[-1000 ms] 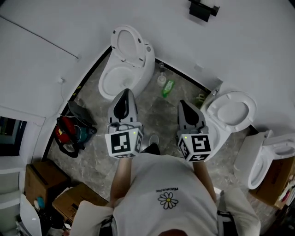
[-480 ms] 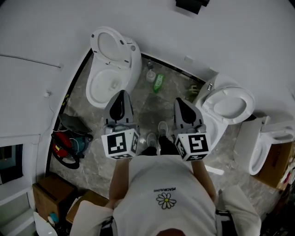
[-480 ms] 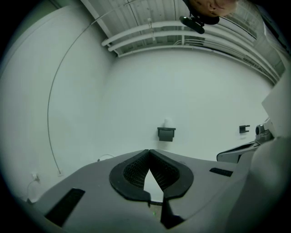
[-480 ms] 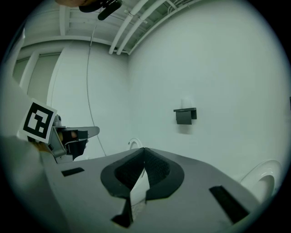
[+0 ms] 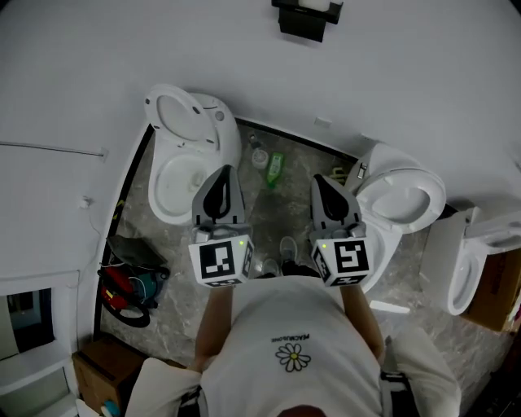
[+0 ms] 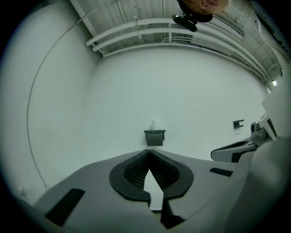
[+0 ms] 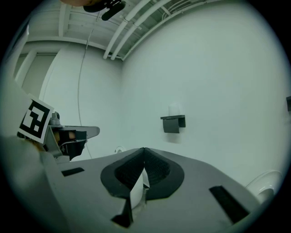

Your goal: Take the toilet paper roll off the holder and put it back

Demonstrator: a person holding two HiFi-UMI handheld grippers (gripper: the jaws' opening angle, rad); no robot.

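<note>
A black toilet paper holder [image 5: 308,18] hangs on the white wall straight ahead. In the left gripper view the holder [image 6: 154,137] carries a pale roll [image 6: 156,124] on top. The right gripper view shows the same holder [image 7: 173,123] and roll [image 7: 175,109]. My left gripper [image 5: 221,176] and right gripper [image 5: 322,182] point level at the wall, side by side, well short of the holder. Both are shut with nothing between the jaws: left gripper [image 6: 148,150], right gripper [image 7: 144,149].
An open white toilet [image 5: 183,155] stands on the floor at the left and another toilet [image 5: 404,195] at the right, with a third [image 5: 480,261] further right. A green bottle [image 5: 275,169] and a clear bottle [image 5: 259,153] lie between them. A red-and-black bag [image 5: 126,281] sits lower left.
Both grippers have moved forward toward the wall together with the person. The holder has come fully into the head view and the toilets have slid down the frame. The jaws stayed shut.
</note>
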